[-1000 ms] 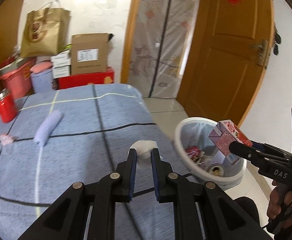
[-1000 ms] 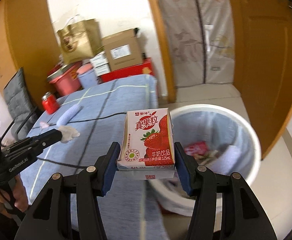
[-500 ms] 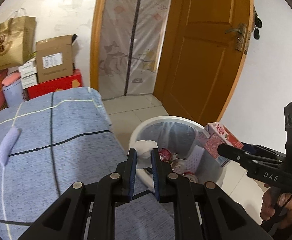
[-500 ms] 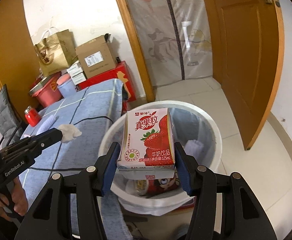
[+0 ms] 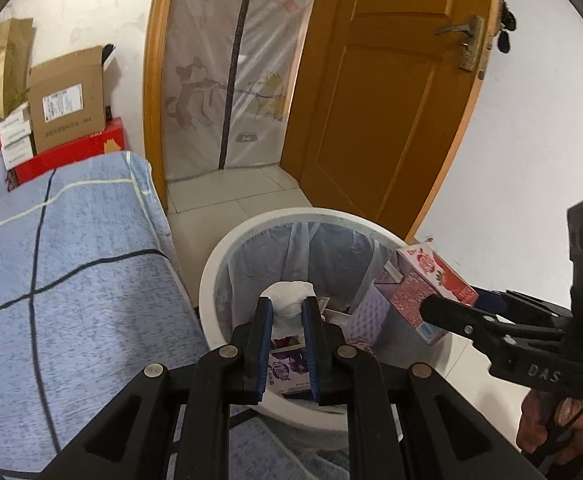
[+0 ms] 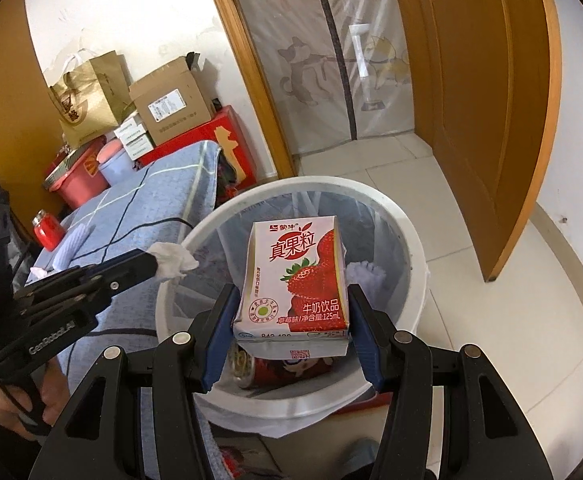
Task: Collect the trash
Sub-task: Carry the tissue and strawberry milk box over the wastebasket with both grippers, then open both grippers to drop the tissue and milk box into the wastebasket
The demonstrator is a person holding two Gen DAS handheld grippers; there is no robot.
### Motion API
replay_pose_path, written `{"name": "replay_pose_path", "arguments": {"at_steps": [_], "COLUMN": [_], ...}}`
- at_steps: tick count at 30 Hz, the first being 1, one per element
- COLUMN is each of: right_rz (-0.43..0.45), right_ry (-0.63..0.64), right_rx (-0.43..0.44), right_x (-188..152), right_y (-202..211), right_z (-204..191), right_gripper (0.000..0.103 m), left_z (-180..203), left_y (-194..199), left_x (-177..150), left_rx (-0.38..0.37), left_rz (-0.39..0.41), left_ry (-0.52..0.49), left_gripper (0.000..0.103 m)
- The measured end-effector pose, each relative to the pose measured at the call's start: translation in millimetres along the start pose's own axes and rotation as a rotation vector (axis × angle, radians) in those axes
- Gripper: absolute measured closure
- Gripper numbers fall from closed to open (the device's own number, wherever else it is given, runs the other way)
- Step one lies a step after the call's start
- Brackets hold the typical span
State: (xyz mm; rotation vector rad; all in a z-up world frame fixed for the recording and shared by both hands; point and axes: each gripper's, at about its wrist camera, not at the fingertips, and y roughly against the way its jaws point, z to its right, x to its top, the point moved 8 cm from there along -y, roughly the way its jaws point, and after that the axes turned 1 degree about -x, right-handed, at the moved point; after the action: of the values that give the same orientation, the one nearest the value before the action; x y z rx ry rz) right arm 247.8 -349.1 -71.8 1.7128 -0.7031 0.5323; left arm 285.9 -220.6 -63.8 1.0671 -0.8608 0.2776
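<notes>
My left gripper [image 5: 287, 305] pinches a white tissue wad [image 5: 290, 293] over the near side of the white lined trash bin [image 5: 211, 280]; its jaws are opening, and the pads still touch the wad. In the right wrist view, the right gripper [image 6: 291, 300] is shut on a pink strawberry milk carton [image 6: 297, 268], held upright above the bin [image 6: 415, 240]. The carton [image 5: 423, 280] also shows at the bin's right rim in the left wrist view. In the right wrist view, the left gripper [image 6: 151, 269] with its wad [image 6: 173, 260] is at the bin's left rim.
The bin holds a can [image 6: 251, 368], wrappers and other trash. A blue checked cloth [image 5: 71, 260] covers the surface to the left, with a red jar [image 6: 45, 230] on it. Cardboard boxes [image 5: 67, 100] stand behind. A wooden door [image 5: 391, 100] stands open behind the bin. A hand [image 5: 559, 420] grips the right tool.
Both grippers have swung right from above the blue cloth to over the bin and sunk a little. The tissue and carton are still held.
</notes>
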Motion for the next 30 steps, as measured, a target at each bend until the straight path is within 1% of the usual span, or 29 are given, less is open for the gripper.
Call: {"name": "replay_pose_path", "arguments": {"at_steps": [3,6,7,13,17,24,30], "right_rz": [-0.005,-0.015,-0.020,-0.057,-0.063,-0.042,-0.019], "right_ry": [0.000,0.001,0.002,0.016,0.023,0.020,0.043], "right_rx": [-0.001,0.001,0.004,0.018,0.020,0.018,0.028], "right_x": [-0.1,-0.4,-1.0,-4.2,-5.6,-2.3,0.9], "right_y": [-2.2,-6.2,-8.1,-20.4,-23.8,-15.8,-1.9], "right_z": [0.4,-0.1,-0.6,-7.7,-11.6,-11.9,-24.2], "right_gripper": [0.048,0.048,0.048,0.048,0.047,0.047,0.047], "left_z": [-1.6,-2.0,-3.2,-16.3,-20.2,-19.9,-22.3], "left_y": [-3.7,-1.8,-1.0,7.4,12.7,21.8,38.9], "left_x": [0.5,1.4,2.0,3.0,1.4,-0.7,-4.1], "left_rx": [-0.005,-0.013,-0.014,-0.001,0.008,0.009,0.021], "left_rz": [0.006,0.018,0.020,0.031,0.035,0.042,0.059], "left_ry": [0.005,0.010,0.014,0.042,0.048,0.051,0.058], "left_gripper": [0.085,0.074,0.074,0.074,0.074,0.074,0.074]}}
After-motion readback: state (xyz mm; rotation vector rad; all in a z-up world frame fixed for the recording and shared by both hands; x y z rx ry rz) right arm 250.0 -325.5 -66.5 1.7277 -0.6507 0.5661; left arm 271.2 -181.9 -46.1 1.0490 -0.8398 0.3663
